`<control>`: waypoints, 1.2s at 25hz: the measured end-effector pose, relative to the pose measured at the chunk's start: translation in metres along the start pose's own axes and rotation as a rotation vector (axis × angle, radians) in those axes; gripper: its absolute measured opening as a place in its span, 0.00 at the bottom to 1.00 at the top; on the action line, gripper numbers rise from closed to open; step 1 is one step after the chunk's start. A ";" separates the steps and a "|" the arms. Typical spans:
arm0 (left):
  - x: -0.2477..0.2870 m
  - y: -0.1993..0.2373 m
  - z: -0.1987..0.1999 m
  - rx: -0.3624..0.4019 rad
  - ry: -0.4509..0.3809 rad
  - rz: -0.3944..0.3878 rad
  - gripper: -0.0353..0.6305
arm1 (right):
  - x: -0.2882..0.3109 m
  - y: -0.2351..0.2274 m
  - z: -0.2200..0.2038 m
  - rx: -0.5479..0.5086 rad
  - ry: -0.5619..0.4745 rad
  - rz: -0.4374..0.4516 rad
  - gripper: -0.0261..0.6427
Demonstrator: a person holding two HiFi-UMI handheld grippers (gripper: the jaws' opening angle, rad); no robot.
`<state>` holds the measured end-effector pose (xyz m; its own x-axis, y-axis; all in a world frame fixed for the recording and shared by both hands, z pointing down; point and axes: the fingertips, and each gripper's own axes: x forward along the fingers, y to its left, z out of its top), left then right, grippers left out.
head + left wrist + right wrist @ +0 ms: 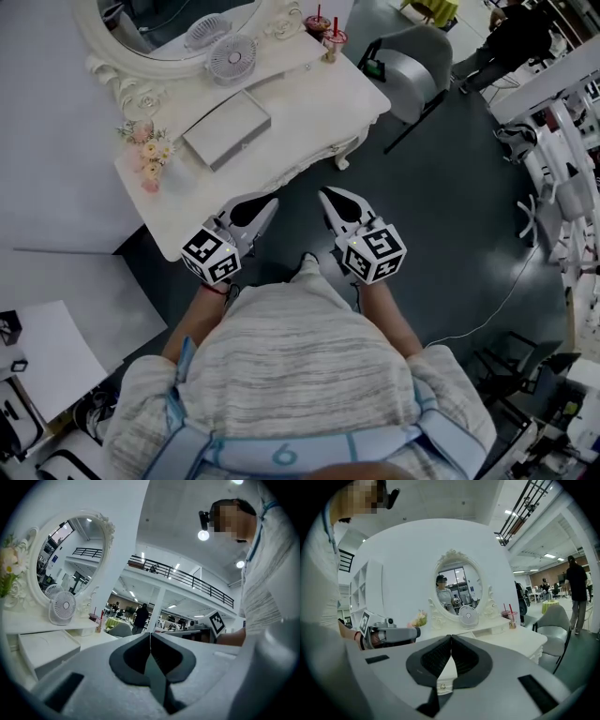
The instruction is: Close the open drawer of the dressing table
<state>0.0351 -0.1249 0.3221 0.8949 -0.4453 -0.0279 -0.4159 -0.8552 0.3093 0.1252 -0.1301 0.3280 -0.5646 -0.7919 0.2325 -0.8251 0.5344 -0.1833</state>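
- Person's grey striped top is nearest, with both arms held forward.
- left gripper: jaws clenched together, nothing between them, just beside the near edge of the dressing table.
- right gripper: jaws pressed together, empty, over the dark floor just right of the left one.
- drawer: small one on the tabletop, pulled out open, apart from both grippers.
- Flowers are left of the drawer.
- Fan is beyond the drawer, in front of the oval mirror.
- 2 cups with red straws stand at the table's far right.
- Grey chair is right of the table.
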 end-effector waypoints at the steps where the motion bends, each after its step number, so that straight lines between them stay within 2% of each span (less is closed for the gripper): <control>1: -0.002 -0.002 0.002 0.005 0.001 -0.003 0.08 | -0.001 0.004 0.002 0.003 -0.005 0.004 0.06; 13: -0.010 -0.014 0.012 0.044 0.010 -0.027 0.08 | -0.003 0.029 0.015 0.003 -0.040 0.049 0.06; 30: -0.005 -0.014 0.006 0.031 0.018 -0.023 0.08 | -0.004 0.025 0.011 0.023 -0.025 0.065 0.05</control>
<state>0.0360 -0.1120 0.3123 0.9071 -0.4206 -0.0172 -0.3996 -0.8732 0.2789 0.1072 -0.1167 0.3124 -0.6163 -0.7629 0.1954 -0.7856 0.5784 -0.2196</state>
